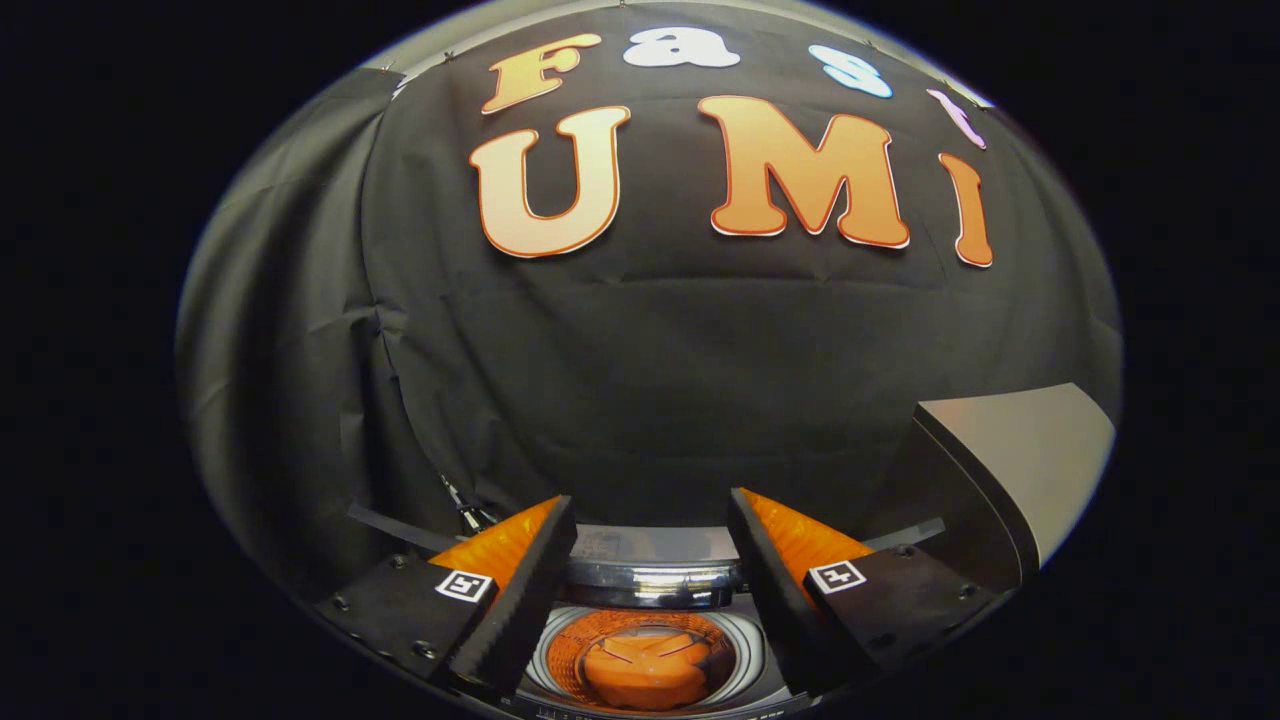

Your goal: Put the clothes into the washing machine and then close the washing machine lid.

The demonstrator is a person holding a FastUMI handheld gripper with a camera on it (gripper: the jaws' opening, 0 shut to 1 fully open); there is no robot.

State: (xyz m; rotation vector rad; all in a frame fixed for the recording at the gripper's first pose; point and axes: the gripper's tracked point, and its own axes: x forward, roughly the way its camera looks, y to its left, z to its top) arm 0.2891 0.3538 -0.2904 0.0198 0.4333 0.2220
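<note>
With the clothes (pixel 645 668) already lying in the drum of the washing machine (pixel 650 590), below and between the fingers, hovered above with gripper (pixel 650 555) spread wide and empty. Lid (pixel 1010 470) upright at right, probably awaiting closing.

Dim booth, bent fisheye picture.
Light shines on the round orange washing machine drum (pixel 645 660); edges curve and blur.

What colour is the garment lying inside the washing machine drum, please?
Orange, seen in the gripper view: the folded garment lies below the open gripper.
</note>
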